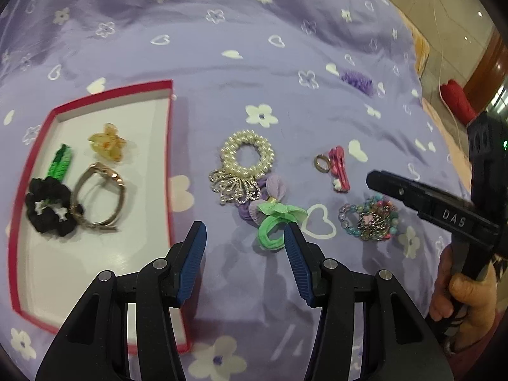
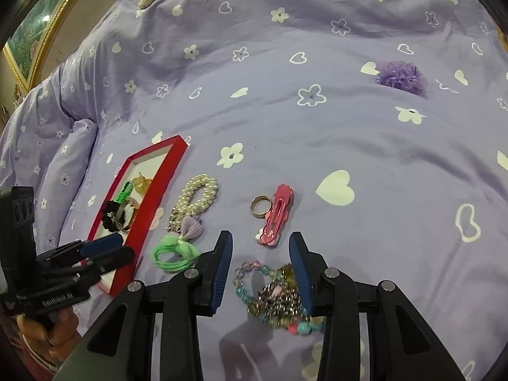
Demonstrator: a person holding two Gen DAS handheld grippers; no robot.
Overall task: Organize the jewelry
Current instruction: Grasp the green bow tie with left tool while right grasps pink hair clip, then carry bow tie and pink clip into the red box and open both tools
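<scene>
My left gripper [image 1: 246, 241] hovers open over the purple bedspread, with nothing between its blue pads. A green hair tie [image 1: 273, 228] lies just beyond its right finger. To its left lies a red box [image 1: 170, 146] with a black scrunchie [image 1: 47, 209], a green clip, a yellow claw clip and a watch. My right gripper [image 2: 260, 236] stands open above a heap of beaded bracelets [image 2: 273, 292], its pads clear of them. A pink hair clip [image 2: 276, 212] and a ring [image 2: 260, 206] lie just past its tips. A pearl scrunchie [image 2: 200, 197] lies further left.
A purple frilly scrunchie [image 2: 400, 76] lies far off at the upper right of the bed. A silver brooch [image 1: 233, 187] and a lilac tie [image 1: 273, 187] touch the pearl scrunchie. The bed edge, floor and a red object [image 1: 457, 98] are at the right. A hand [image 1: 463, 289] holds the right gripper.
</scene>
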